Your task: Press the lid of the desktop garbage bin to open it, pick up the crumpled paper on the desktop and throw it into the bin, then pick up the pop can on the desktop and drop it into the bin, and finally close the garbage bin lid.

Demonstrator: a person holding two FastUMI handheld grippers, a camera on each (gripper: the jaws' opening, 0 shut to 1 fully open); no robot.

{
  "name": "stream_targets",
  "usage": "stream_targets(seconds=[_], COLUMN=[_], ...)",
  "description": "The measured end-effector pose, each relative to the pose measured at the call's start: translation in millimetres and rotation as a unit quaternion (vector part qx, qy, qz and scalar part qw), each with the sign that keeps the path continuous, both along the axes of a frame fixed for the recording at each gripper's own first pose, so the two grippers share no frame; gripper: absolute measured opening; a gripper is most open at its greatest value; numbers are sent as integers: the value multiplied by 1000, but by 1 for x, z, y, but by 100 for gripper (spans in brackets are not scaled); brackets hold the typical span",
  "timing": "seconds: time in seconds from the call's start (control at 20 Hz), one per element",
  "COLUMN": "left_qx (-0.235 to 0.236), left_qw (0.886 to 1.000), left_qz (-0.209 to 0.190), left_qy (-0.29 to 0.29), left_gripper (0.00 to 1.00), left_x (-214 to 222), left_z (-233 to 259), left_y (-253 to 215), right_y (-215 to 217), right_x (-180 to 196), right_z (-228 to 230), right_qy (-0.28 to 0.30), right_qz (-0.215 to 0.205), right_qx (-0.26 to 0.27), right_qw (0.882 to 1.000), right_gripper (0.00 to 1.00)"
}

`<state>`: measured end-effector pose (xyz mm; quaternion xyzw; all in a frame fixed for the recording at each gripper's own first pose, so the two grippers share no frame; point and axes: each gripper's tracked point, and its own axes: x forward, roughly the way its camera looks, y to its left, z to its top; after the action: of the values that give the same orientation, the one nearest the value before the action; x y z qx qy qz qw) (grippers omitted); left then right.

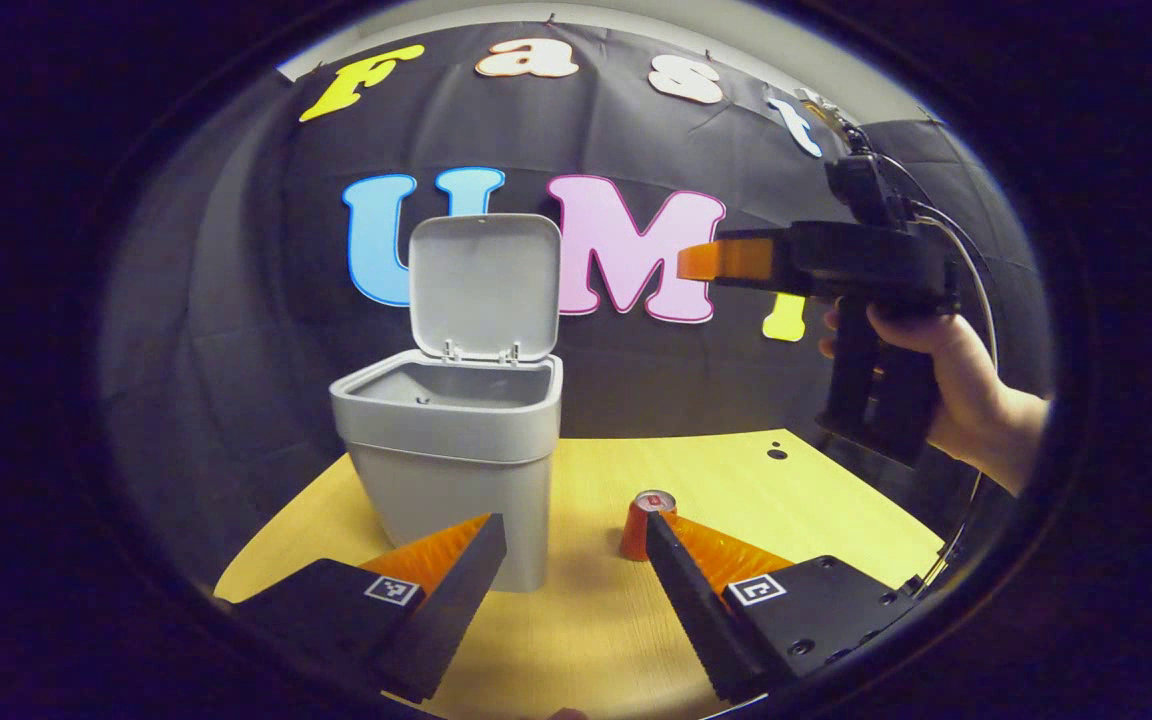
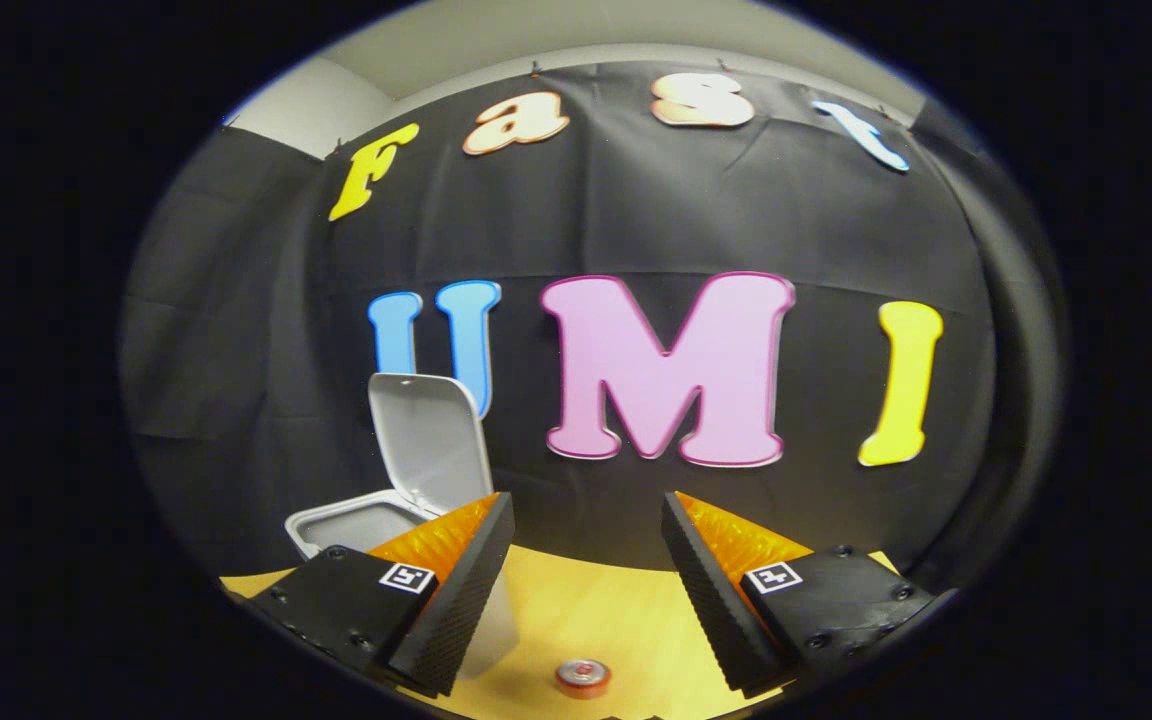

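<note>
In the left gripper view, the bin stands on the table, a little left of the middle, and its lid is up, almost upright behind the opening. The inside looks grey; I cannot tell what lies in it. The can stands upright on the table to the right of the bin, apart from it. The left gripper is low and near the table, its fingers wide apart and holding nothing. The left finger is in front of the lower corner of the bin, and the tip of the right finger covers part of the can, but I cannot tell if it touches.

Higher on the right side of this view, a hand holds the right gripper in the air, well above the table and pointing toward the lid.

In the right gripper view, the right gripper has its fingers wide and they hold nothing. The bin with its lid up shows at the lower left, partly behind the left finger. The can is seen from above at the bottom edge, between the two fingers but far below them, on the table.
</note>
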<state>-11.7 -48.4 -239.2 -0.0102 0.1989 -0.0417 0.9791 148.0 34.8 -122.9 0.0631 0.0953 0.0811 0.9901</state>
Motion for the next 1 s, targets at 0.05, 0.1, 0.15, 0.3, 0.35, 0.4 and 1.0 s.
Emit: stream_targets(seconds=[0.05,0.1,0.15,0.3,0.35,0.4,1.0], left_qx=[3,7,11,10,8,8,43], left_qw=[1000,1000,1000,999,998,998,996], left_qz=[-10,-18,-26,-44,-48,-52,-63], left_qy=[2,5,8,23,28,30,53], left_gripper=[96,96,96,96,96,96,96], left_x=[9,16,24,46,54,62,135], left_z=[-12,-26,-39,-80,-93,-104,-186], left_y=[-7,-15,-22,-41,-49,-55,-99], right_y=[-15,-30,-43,-81,-96,-108,-170], right_x=[-7,-15,-22,-43,-51,-59,-110], right_z=[-8,-16,-24,-48,-57,-65,-137], right_qy=[0,2,5,10,10,12,56], right_qz=[-15,-30,-41,-70,-80,-90,-163], right_qx=[0,0,-3,-26,-34,-40,-31], right_qw=[1000,1000,999,997,996,995,985], right_gripper=[96,96,96,96,96,96,96])
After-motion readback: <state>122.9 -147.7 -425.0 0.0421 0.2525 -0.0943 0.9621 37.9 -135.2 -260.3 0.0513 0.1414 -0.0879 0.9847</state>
